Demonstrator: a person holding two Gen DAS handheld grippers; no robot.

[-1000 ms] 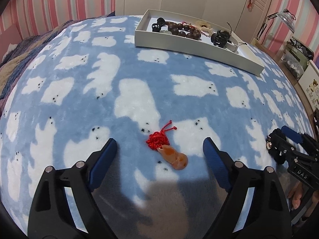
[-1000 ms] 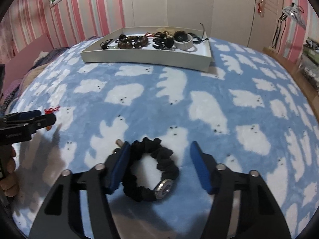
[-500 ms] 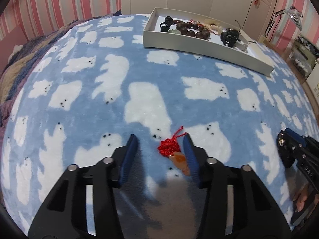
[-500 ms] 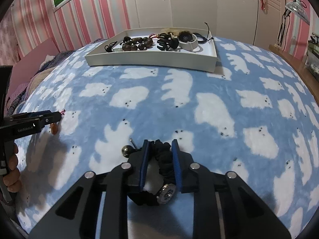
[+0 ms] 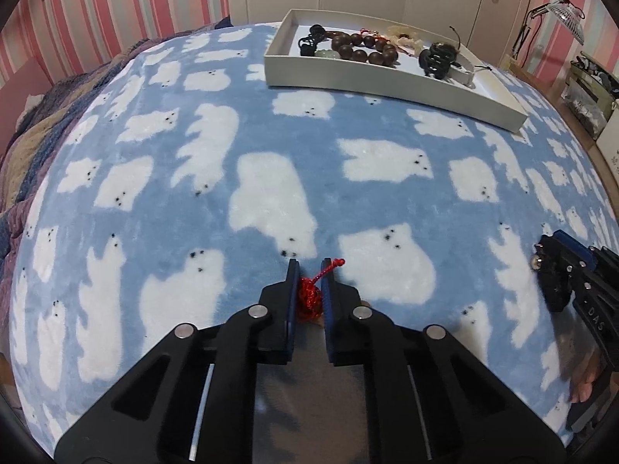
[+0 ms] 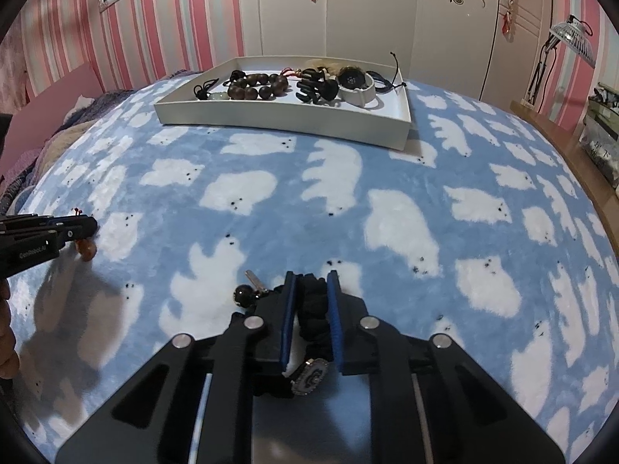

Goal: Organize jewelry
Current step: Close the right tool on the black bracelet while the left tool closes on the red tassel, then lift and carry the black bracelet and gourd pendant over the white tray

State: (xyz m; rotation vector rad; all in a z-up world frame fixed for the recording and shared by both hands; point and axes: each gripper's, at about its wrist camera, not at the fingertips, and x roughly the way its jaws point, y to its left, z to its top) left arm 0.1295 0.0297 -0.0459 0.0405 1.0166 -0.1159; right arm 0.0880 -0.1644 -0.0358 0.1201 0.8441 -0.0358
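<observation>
My left gripper (image 5: 309,266) has its jaws closing on the red knotted cord (image 5: 308,297) of an orange pendant, and the blue pads press the knot from both sides. The pendant's orange stone (image 6: 87,249) hangs under that gripper (image 6: 83,228) in the right wrist view. My right gripper (image 6: 311,278) has its jaws closing on a black fabric scrunchie (image 6: 311,309) with a round metal charm (image 6: 311,377); the pads squeeze the fabric. A black bead (image 6: 243,295) sticks out to its left. Both sit low over the blue blanket (image 5: 271,123).
A white tray (image 6: 278,120) at the far side holds wooden beads (image 6: 257,87), a black claw clip (image 6: 315,87), a watch (image 6: 354,81) and cords. A striped quilt (image 5: 35,131) lies left. A wooden edge (image 6: 572,154) and a lamp (image 6: 572,38) stand right.
Both grippers' jaws went from wide apart to closed, the left on the pendant's red cord, the right on the scrunchie. Both views now show the tray a little nearer.
</observation>
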